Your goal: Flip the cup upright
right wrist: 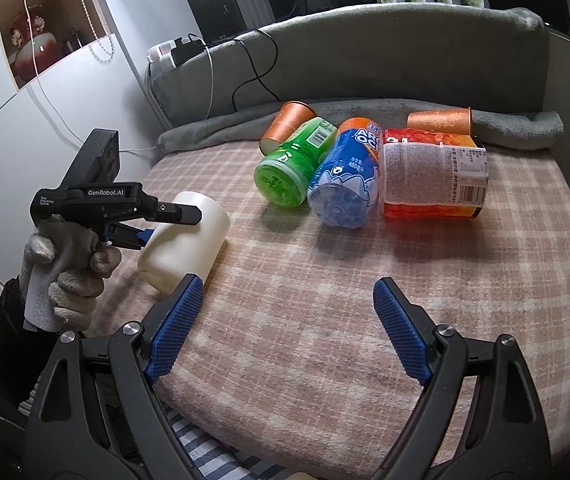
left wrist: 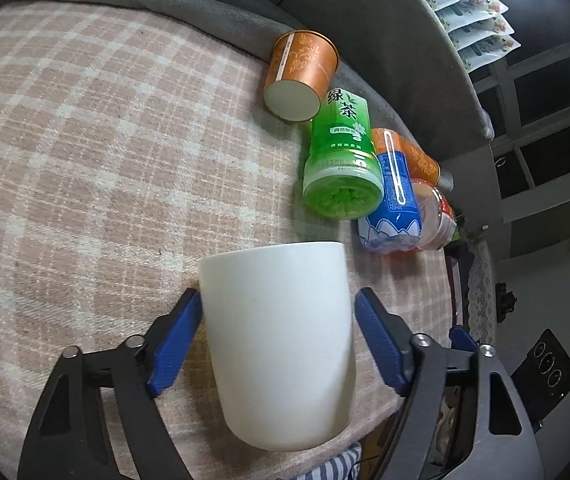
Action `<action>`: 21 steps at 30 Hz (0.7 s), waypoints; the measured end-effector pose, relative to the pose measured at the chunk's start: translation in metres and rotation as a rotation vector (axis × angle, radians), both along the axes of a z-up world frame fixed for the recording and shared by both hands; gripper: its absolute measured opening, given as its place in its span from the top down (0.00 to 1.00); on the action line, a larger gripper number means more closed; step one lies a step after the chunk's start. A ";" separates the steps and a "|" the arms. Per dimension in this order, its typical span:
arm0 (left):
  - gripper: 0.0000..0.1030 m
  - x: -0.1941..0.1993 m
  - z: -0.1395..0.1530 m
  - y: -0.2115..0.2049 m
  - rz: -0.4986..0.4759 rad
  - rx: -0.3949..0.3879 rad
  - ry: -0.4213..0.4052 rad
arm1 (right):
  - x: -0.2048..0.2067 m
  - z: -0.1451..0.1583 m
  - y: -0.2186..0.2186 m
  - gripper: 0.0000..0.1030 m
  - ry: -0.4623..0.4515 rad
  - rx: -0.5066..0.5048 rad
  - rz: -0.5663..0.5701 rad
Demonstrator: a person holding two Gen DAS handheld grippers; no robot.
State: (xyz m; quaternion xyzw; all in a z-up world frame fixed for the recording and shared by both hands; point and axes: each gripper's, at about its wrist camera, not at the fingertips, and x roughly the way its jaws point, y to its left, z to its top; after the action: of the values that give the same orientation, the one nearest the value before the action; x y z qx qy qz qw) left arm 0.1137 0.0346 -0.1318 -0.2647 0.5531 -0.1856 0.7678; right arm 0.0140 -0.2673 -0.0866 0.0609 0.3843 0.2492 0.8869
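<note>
A plain white cup (left wrist: 281, 344) lies on its side on the pink checked cloth, between the fingers of my left gripper (left wrist: 279, 308). The left blue pad (left wrist: 181, 336) touches its side; the right pad (left wrist: 381, 340) stands just off it, so I cannot tell whether the grip has closed. In the right wrist view the cup (right wrist: 189, 240) lies at the table's left edge with the gloved hand and left gripper (right wrist: 157, 220) around it. My right gripper (right wrist: 285, 300) is open and empty above the cloth near the front edge.
A green tea bottle (right wrist: 293, 168), a blue bottle (right wrist: 345, 184) and an orange-labelled bottle (right wrist: 433, 172) lie together at the back. Two orange paper cups (right wrist: 289, 124) (right wrist: 441, 120) lie on their sides behind them. A grey blanket (right wrist: 365, 80) rises at the back.
</note>
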 end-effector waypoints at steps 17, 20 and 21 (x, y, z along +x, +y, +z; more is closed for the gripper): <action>0.27 -0.011 0.018 -0.020 -0.036 0.098 -0.104 | -0.003 0.000 -0.006 0.13 -0.019 -0.005 -0.029; 0.27 -0.016 0.025 -0.026 -0.047 0.125 -0.141 | -0.004 0.000 -0.006 0.13 -0.028 -0.012 -0.035; 0.27 -0.017 0.027 -0.028 -0.050 0.132 -0.152 | -0.005 0.001 -0.006 0.13 -0.032 -0.014 -0.037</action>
State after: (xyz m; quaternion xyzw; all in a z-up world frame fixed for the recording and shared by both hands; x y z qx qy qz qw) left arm 0.0963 0.0070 -0.1053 -0.1849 0.5107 -0.1873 0.8185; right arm 0.0089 -0.2731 -0.0859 0.0576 0.3708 0.2309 0.8977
